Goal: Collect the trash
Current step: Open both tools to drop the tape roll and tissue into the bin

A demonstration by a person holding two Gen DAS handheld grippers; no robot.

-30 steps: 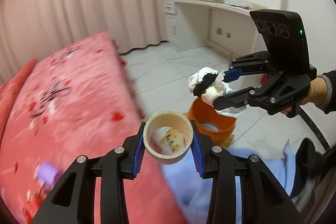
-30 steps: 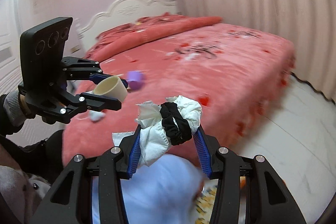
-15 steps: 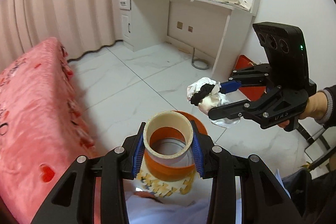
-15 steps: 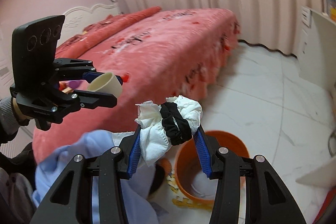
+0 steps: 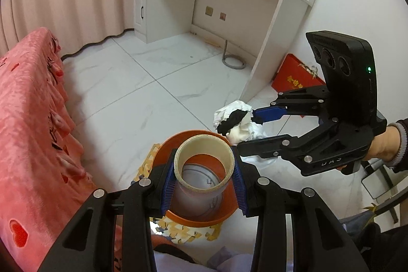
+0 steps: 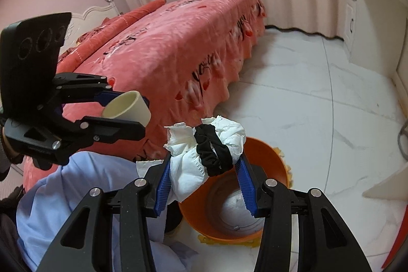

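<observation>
left gripper: clamped on cardboard tube across its open end; light, crushable.
right gripper: clamped on tissue wad, soft, light.
bin: below both.

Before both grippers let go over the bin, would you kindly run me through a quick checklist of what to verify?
1. Left gripper shut on cup: ok.
2. Right gripper shut on tissue wad with black band: ok.
3. Cup over bin: ok.
4. Wad over bin mouth: cannot tell; in the left view it hangs near the rim.
5. Bin upright, room inside: ok.
</observation>
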